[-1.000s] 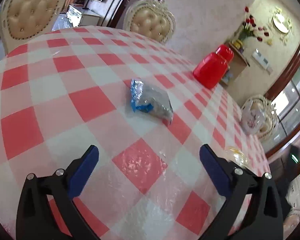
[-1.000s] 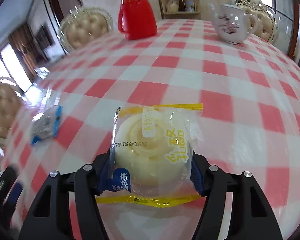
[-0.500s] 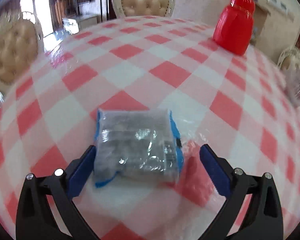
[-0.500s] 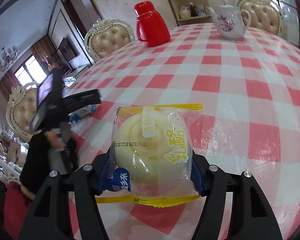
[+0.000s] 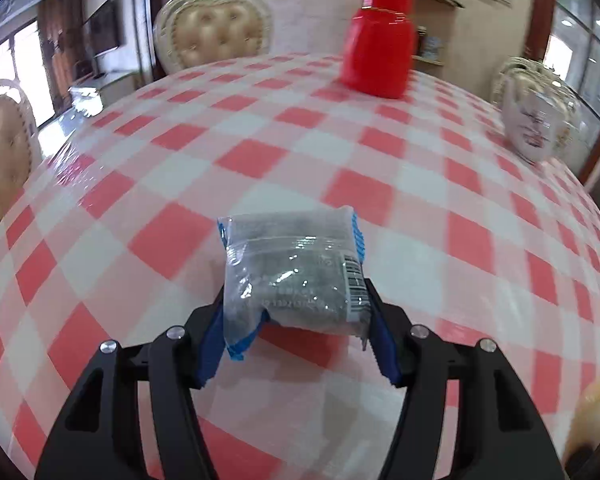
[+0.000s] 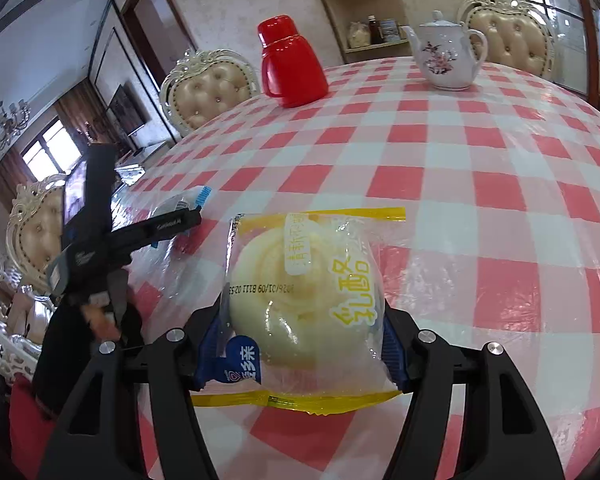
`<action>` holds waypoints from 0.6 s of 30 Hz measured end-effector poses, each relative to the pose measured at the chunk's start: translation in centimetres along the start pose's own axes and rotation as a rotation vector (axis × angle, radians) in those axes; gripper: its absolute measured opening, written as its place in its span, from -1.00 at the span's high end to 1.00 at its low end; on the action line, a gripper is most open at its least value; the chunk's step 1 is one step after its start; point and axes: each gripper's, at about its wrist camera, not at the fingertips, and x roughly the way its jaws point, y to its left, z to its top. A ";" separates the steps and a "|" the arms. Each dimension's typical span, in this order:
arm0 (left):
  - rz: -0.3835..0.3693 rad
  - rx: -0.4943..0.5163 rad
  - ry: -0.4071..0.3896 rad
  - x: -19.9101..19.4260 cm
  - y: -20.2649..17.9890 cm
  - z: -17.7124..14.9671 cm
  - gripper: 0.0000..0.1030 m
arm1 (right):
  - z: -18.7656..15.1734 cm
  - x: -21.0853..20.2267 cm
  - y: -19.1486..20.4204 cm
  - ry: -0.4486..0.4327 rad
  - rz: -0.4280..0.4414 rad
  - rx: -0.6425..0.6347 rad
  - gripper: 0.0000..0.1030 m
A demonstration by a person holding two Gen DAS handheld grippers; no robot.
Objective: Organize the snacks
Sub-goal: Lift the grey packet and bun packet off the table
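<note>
Snacks sit in both grippers. Nearest in the right wrist view, the right gripper (image 6: 300, 328) is clamped on a yellow-trimmed bun packet (image 6: 306, 304), its blue pads pressed into the wrapper's sides, the packet held above the checked worktop (image 6: 480, 200). At about nine o'clock from it, the left gripper (image 5: 296, 328) has its jaws closing around a clear blue-edged snack bag (image 5: 294, 270); the pads touch the bag's near end, while its far end looks to rest on the worktop.

Risk lies mostly there: the grip catches only the bag's near end, so the slick film could slide out or the bag could droop and drag when lifted. The soft bun could also be squashed if squeezed harder.

Farther off, at twelve o'clock, stand a red flask (image 6: 290, 64) and, toward one o'clock, a white teapot (image 6: 446, 54), both well apart from the snacks.
</note>
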 end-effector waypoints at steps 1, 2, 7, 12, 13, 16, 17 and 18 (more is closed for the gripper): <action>-0.010 0.014 0.000 -0.3 -0.7 -0.3 -0.19 | 0.0 0.1 -0.2 0.000 -0.009 0.005 -0.22; -0.024 0.030 0.003 -0.6 -1.6 -0.9 -0.19 | 0.1 0.2 -0.4 0.000 -0.013 0.006 -0.22; -0.054 0.100 0.005 -2.3 -5.2 -3.6 -0.19 | 0.3 0.3 -1.1 -0.010 -0.045 0.014 -0.22; -0.072 0.106 -0.006 -4.1 -6.4 -5.7 -0.20 | 0.4 0.4 -2.0 -0.016 -0.076 0.030 -0.22; -0.077 0.099 -0.007 -4.4 -6.5 -6.1 -0.20 | 0.4 0.3 -2.2 -0.020 -0.082 0.032 -0.22; -0.101 0.075 -0.008 -5.9 -6.6 -7.6 -0.20 | 0.5 -0.3 -2.9 -0.030 -0.091 0.051 -0.22; -0.102 0.071 -0.012 -6.3 -6.6 -7.9 -0.20 | 0.4 -0.5 -3.1 -0.031 -0.090 0.058 -0.22; -0.103 0.067 -0.017 -6.7 -6.6 -8.3 -0.20 | 0.3 -0.7 -3.3 -0.032 -0.089 0.065 -0.22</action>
